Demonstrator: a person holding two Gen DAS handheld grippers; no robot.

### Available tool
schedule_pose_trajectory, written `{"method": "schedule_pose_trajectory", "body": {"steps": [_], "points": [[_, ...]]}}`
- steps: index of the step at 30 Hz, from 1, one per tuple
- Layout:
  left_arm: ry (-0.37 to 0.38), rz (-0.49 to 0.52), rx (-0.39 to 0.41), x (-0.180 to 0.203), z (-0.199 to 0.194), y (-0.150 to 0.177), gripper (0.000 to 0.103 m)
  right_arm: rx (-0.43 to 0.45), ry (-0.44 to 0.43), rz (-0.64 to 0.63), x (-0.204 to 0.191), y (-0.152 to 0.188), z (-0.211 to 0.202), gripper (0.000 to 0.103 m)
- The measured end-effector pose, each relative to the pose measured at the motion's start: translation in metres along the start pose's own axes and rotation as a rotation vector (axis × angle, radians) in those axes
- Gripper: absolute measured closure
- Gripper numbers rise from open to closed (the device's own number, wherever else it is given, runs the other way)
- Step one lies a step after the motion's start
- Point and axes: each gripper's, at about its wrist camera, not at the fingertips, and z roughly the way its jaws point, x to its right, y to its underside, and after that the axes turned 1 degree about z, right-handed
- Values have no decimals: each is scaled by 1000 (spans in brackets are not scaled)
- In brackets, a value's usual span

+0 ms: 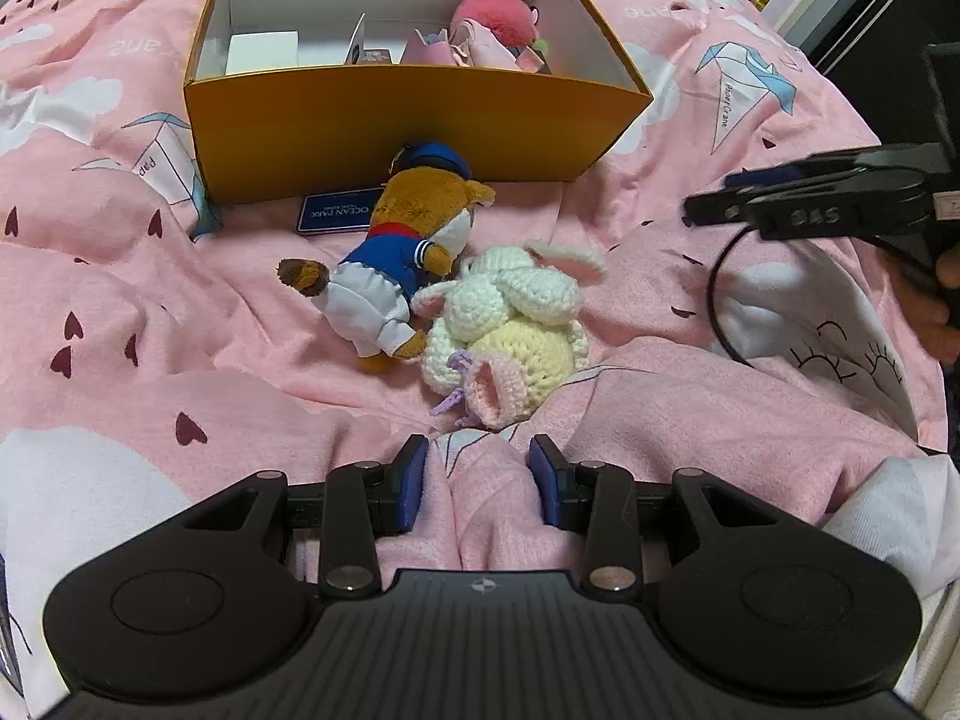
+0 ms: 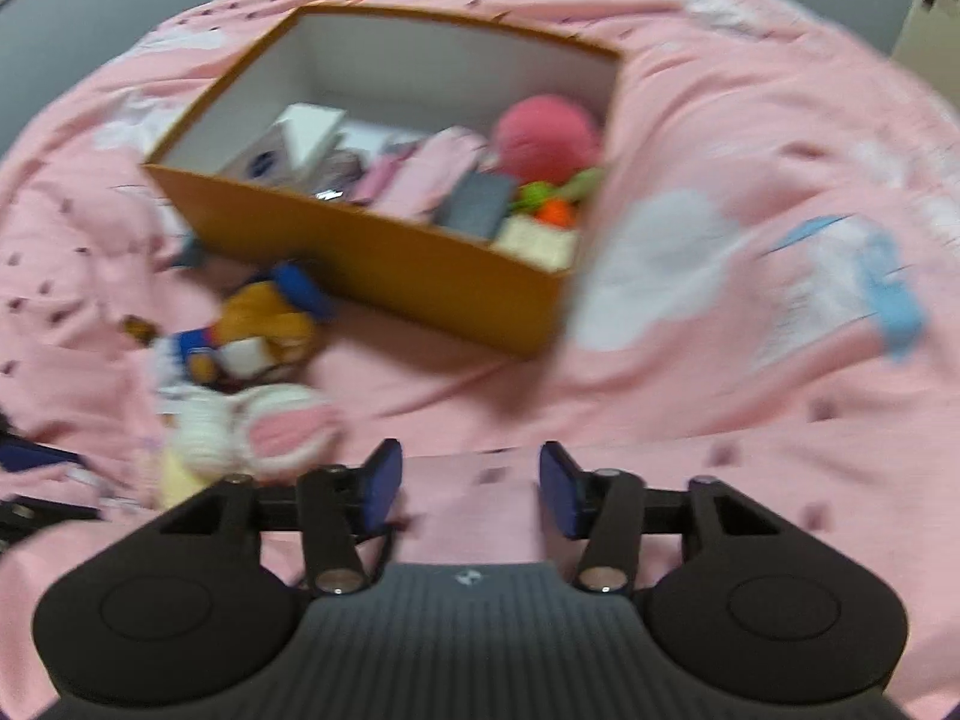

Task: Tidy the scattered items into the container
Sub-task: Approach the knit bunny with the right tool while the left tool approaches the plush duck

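The pink printed bedspread carries everything, rumpled into soft folds. An orange cardboard box sits toward its far edge, already holding a pink plush ball, a white carton and assorted small goods. Outside, against the box's near wall, lies a sailor-suited plush bear on its side, partly over a blue card. Touching the bear lies a crocheted bunny.

The left gripper hangs just short of the bunny, jaws part-open, nothing between them. The right gripper is likewise part-open and empty, well right of the toys.

Risks, as judged: the two toys touch, so a grab could drag both; the card under the bear may be overlooked; loose yarn may snag a pad.
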Motion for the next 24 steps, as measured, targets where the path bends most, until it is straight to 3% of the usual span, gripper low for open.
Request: {"method": "schedule_pose_trajectory", "body": {"steps": [3,7,9,11,13,16,19,24], "points": [[-16,-5,29,-1,-5,-4,60,10,26,9,15,-5,-12,47],[-35,27,43,4,-9,-12,61,13,49,-31,32,-19,-41,37],[-46,52,44,8,-10,-15,61,35,113,-93,36,-27,-63,33],[-58,65,54,9,-10,-16,60,75,188,-148,39,-34,-83,23],[-61,60,69,8,-10,-17,60,92,194,-185,39,-38,-91,20],[-64,39,82,5,-8,-19,60,78,75,-183,30,-31,-78,19],[-60,25,79,3,-4,-17,60,124,-67,-138,11,-11,-50,18],[-36,14,62,1,0,-15,60,131,-208,-94,-17,9,-12,16]]}}
